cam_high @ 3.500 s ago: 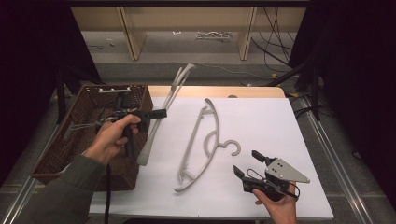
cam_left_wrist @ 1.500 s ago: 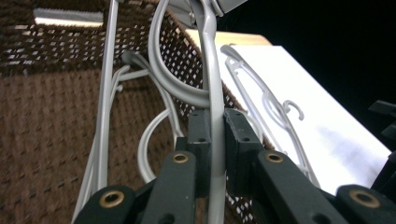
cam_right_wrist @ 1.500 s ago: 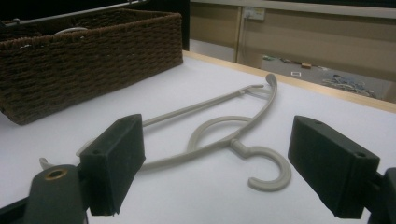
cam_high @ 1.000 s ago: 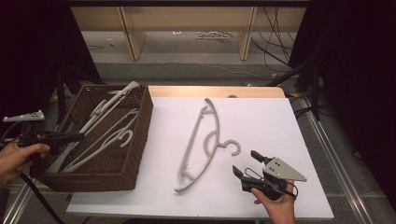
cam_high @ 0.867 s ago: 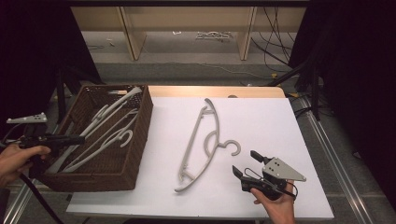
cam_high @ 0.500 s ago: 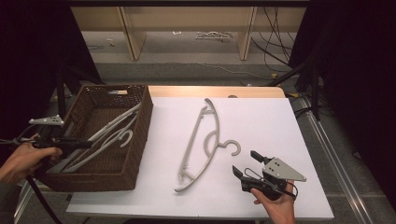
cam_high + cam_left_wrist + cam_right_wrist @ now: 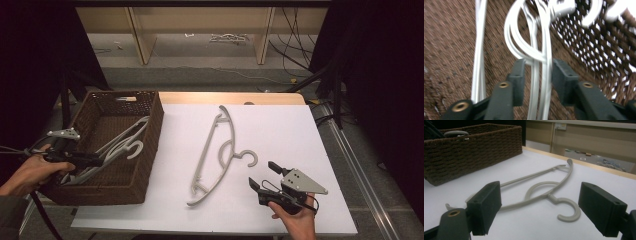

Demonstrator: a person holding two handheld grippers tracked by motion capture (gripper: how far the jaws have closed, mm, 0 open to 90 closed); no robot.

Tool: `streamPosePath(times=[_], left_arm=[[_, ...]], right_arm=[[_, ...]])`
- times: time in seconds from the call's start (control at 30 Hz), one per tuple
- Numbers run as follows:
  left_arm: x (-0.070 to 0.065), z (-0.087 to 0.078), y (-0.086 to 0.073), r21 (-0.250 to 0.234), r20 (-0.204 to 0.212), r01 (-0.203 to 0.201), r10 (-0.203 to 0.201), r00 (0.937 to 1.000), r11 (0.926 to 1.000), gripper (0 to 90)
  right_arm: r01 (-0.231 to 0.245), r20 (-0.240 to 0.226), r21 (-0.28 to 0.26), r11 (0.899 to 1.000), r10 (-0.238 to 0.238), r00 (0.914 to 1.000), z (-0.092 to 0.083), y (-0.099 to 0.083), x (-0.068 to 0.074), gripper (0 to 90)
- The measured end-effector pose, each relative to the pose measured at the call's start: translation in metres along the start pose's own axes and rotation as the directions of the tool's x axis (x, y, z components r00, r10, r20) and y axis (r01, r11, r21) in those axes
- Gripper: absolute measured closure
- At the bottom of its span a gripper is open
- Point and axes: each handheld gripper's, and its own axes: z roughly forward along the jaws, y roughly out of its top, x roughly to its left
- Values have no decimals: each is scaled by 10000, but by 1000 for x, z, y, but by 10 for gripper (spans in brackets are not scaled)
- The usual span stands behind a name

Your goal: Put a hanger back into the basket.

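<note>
A brown wicker basket (image 7: 156, 120) stands at the table's left and holds white hangers (image 7: 126, 145). My left gripper (image 7: 100, 161) reaches in over the basket's left rim. Its jaws are closed around two thin bars of a white hanger (image 7: 544, 45), seen in the left gripper view (image 7: 537, 67). A grey hanger (image 7: 220, 150) lies flat in the middle of the white table, hook to the right. My right gripper (image 7: 262, 174) rests near the front edge with its jaws wide apart and nothing between them. The right gripper view (image 7: 539, 207) looks at the grey hanger (image 7: 541, 185) and the basket (image 7: 474, 150).
The white table top (image 7: 290, 125) has a wooden strip (image 7: 230, 97) along its far edge. Beyond it are wooden shelf legs (image 7: 142, 35) and cables (image 7: 295, 30) on the floor. A metal rail (image 7: 360, 165) runs along the right side.
My left gripper first held a white hanger above the basket. The hanger has sunk from leaning on the far rim to lying low inside; the gripper has edged right. The right gripper has stayed still.
</note>
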Motion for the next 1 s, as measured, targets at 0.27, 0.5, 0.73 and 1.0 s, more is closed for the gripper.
streamPosePath(times=[0.27,0.5,0.73,1.0], left_arm=[[-28,-14,24,-1145,-1430,318,-482,9885,9929,349],[-81,-15,49,-2906,-1476,389,-850,9854,9560,267],[-117,-1,58,-3354,-1438,202,-723,9870,9419,228],[-147,9,67,-3823,-1694,-254,-430,9846,9237,211]], right_arm=[[4,51,-10,10000,-4,10000,0,0,0,195],[-8,8,-96,10000,9,10000,0,0,0,195],[96,97,-32,9999,-95,9999,-2,1,0,194],[25,61,-97,9999,-25,10000,-1,0,0,194]])
